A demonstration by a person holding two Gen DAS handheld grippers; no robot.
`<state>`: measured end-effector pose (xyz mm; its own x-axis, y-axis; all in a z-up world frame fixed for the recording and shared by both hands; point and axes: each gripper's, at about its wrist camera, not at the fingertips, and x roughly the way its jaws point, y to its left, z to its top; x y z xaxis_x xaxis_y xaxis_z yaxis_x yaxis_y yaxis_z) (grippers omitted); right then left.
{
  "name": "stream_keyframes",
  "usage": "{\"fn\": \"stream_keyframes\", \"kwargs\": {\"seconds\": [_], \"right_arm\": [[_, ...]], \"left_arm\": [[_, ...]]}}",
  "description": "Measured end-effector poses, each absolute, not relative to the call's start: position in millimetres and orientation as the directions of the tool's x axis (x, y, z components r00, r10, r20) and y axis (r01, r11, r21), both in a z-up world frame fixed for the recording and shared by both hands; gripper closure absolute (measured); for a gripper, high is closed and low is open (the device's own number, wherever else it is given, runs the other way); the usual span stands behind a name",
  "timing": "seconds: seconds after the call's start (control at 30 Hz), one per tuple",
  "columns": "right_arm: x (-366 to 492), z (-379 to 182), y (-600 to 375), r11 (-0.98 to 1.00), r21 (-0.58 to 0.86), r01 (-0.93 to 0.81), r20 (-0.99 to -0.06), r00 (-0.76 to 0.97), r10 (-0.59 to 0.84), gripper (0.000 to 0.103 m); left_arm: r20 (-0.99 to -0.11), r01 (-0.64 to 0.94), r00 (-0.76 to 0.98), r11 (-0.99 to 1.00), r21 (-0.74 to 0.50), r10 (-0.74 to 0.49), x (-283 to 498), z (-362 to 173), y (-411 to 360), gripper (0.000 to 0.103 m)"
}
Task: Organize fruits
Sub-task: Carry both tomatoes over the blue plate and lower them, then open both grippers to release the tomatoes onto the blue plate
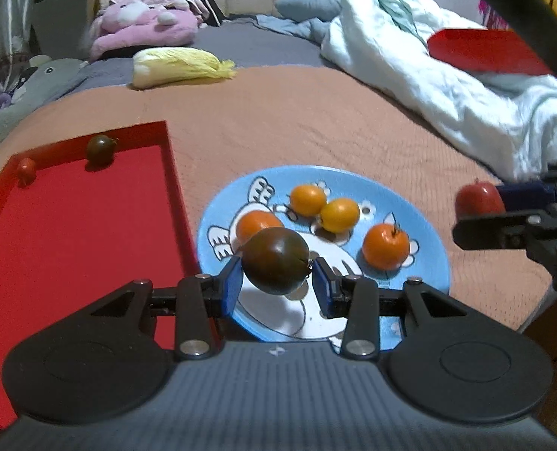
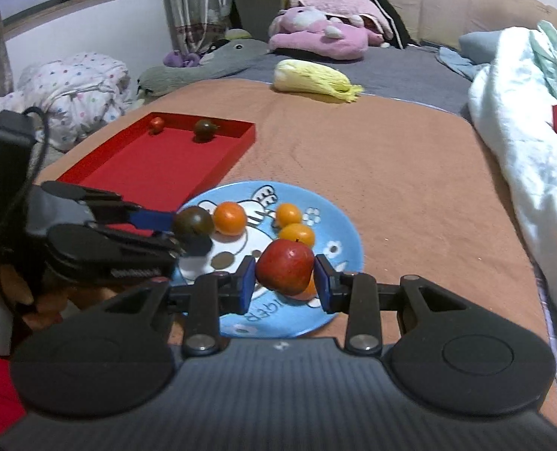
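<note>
My left gripper (image 1: 274, 282) pinches a dark brownish-green round tomato (image 1: 275, 260) between its blue pads, held above the near left edge of the blue cartoon-printed plate (image 1: 434, 263). My right gripper (image 2: 285, 285) pinches a glossy red round fruit (image 2: 285, 266) the same way, above the plate's near side. Four orange fruits rest on the plate; I point at one, the round orange fruit with a stem (image 1: 385, 246). Left of the plate lies the shallow red rectangular tray (image 1: 71, 233), with a small red tomato (image 1: 26, 167) and a second dark tomato (image 1: 100, 147) against its far wall.

I judge these fruits light, smooth-skinned and soft: easy to bruise or split, and prone to slip. I'd grip across the widest middle, gently. They will likely roll once released on the flat tray.
</note>
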<state>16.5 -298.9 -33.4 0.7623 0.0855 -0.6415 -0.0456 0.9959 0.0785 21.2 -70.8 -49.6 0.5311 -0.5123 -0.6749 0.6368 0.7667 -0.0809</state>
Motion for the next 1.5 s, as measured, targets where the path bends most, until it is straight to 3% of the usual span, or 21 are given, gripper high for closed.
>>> {"fn": "stream_keyframes", "kwargs": {"seconds": [0.23,0.7,0.83,1.17,1.33,1.5], "right_arm": [[20,-38,-298,0.995,0.09,-0.044,-0.652,0.752,0.092,0.067],[34,-41,-290,0.993,0.109,-0.053,-0.646,0.755,0.111,0.067],[34,-44,-288,0.992,0.114,-0.052,-0.65,0.752,0.114,0.067],[36,-51,-290,0.992,0.122,-0.037,-0.661,0.743,0.11,0.067],[41,-55,-291,0.99,0.137,-0.027,-0.661,0.742,0.111,0.067],[52,-60,-284,0.99,0.139,-0.038,-0.664,0.738,0.122,0.067]], "left_arm": [[-0.713,0.652,0.51,0.757,-0.044,-0.481,26,-62,-80,0.057],[-0.704,0.65,0.505,0.757,-0.069,-0.499,25,-59,-76,0.055],[-0.689,0.64,0.515,0.764,-0.086,-0.51,25,-54,-71,0.043],[-0.66,0.632,0.531,0.767,-0.108,-0.531,22,-45,-65,0.033],[-0.606,0.544,0.601,0.822,-0.168,-0.521,30,-33,-44,0.033],[-0.6,0.411,0.684,0.899,-0.152,-0.414,42,-31,-28,0.033]]}}
